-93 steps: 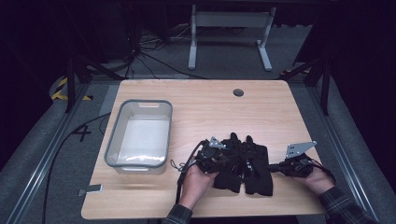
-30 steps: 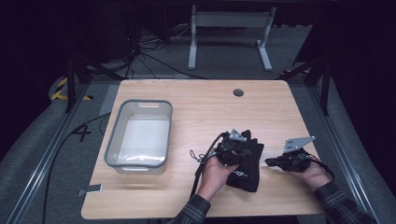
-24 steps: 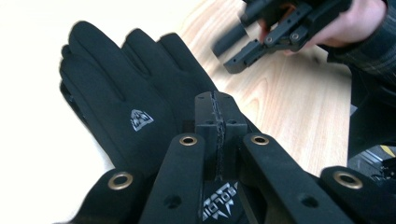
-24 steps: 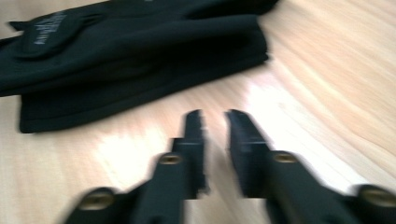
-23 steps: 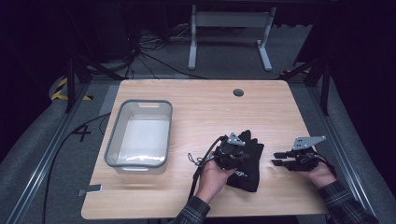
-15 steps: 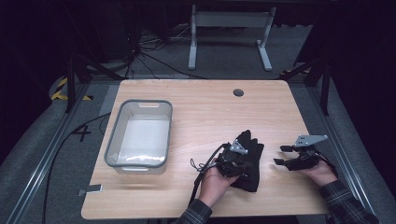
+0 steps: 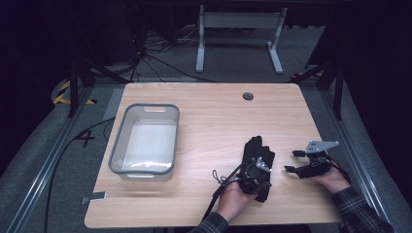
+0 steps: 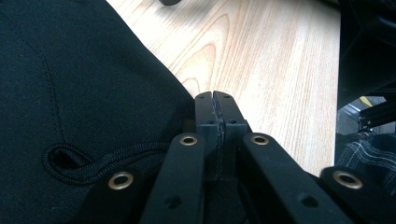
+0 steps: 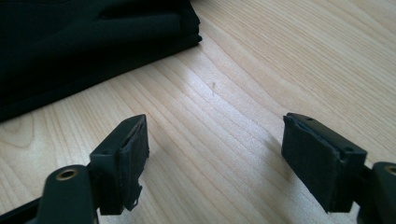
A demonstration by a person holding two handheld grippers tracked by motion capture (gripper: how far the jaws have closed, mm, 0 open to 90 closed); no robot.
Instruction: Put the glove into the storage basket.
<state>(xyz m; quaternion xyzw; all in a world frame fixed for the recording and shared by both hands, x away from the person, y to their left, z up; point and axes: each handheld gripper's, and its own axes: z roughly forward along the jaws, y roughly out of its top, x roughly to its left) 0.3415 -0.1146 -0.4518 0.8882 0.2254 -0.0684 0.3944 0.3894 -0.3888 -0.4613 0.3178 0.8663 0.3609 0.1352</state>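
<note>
A black folded garment (image 7: 256, 149) lies on the wooden table (image 7: 209, 121) near its front right. My left gripper (image 7: 259, 171) rests on top of the garment's near part, jaws shut. In the left gripper view the closed gripper (image 8: 215, 98) sits at the edge of the dark cloth (image 8: 70, 93), with no fabric seen between its pads. My right gripper (image 7: 290, 161) hovers just right of the garment, apart from it. Its jaws have just been opening, and the right gripper (image 9: 215, 158) has only bare wood between them, with the cloth (image 9: 84, 37) beyond.
A clear plastic bin (image 7: 116, 150) stands on the left half of the table. A round cable hole (image 7: 248, 96) sits near the far edge. A dark floor with cables and a metal stand (image 7: 238, 29) lies behind the table.
My right gripper has let go of the garment, opened and drawn a little to the right. My left gripper has slid right and down across the folded cloth.
</note>
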